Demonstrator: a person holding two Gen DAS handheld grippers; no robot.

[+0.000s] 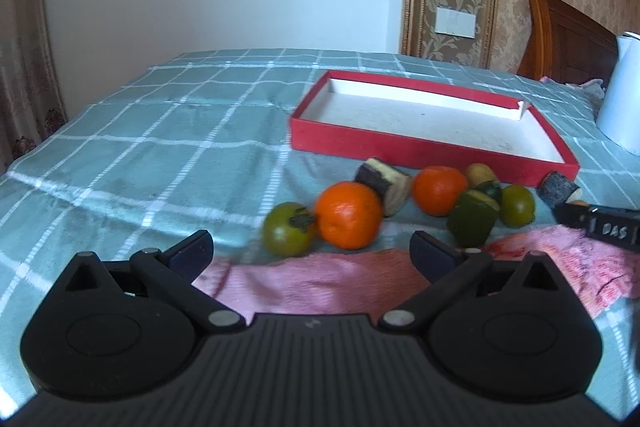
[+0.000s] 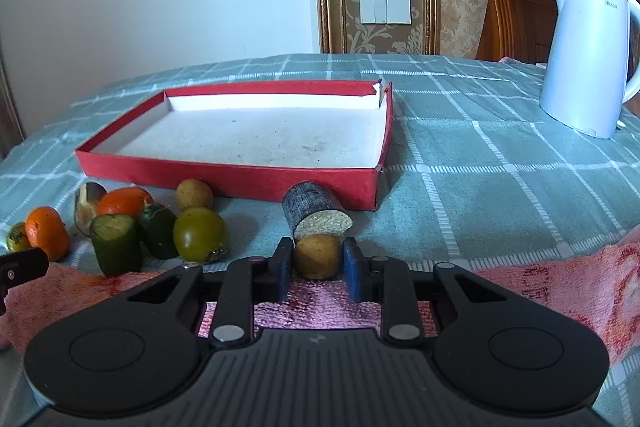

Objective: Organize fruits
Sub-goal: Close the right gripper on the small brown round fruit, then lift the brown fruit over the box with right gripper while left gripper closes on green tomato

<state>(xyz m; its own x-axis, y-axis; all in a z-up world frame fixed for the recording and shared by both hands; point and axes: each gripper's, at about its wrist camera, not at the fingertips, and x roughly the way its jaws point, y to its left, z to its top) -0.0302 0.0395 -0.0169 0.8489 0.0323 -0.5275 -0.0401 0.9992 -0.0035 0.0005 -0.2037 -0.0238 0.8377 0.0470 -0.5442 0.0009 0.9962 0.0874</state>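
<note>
A shallow red box (image 1: 420, 147) (image 2: 240, 179) with a white bare floor lies on the checked cloth. In front of it lies a row of fruits: oranges (image 1: 349, 215) (image 2: 124, 202), green persimmons (image 1: 289, 234) (image 2: 200, 234), green cut pieces (image 1: 472, 217) (image 2: 116, 243), small brown fruits (image 1: 480, 174) (image 2: 194, 194) and dark cut pieces (image 1: 382, 181) (image 2: 316, 213). My left gripper (image 1: 312, 251) is open and empty, just short of the nearest orange. My right gripper (image 2: 317, 259) is shut on a small brown fruit (image 2: 317, 255) at the pink towel's edge.
A pink towel (image 1: 320, 283) (image 2: 540, 287) lies at the near edge under both grippers. A white electric kettle (image 2: 588, 55) (image 1: 622, 95) stands at the back right. A wooden headboard (image 2: 516, 11) and wall are behind the bed-like surface.
</note>
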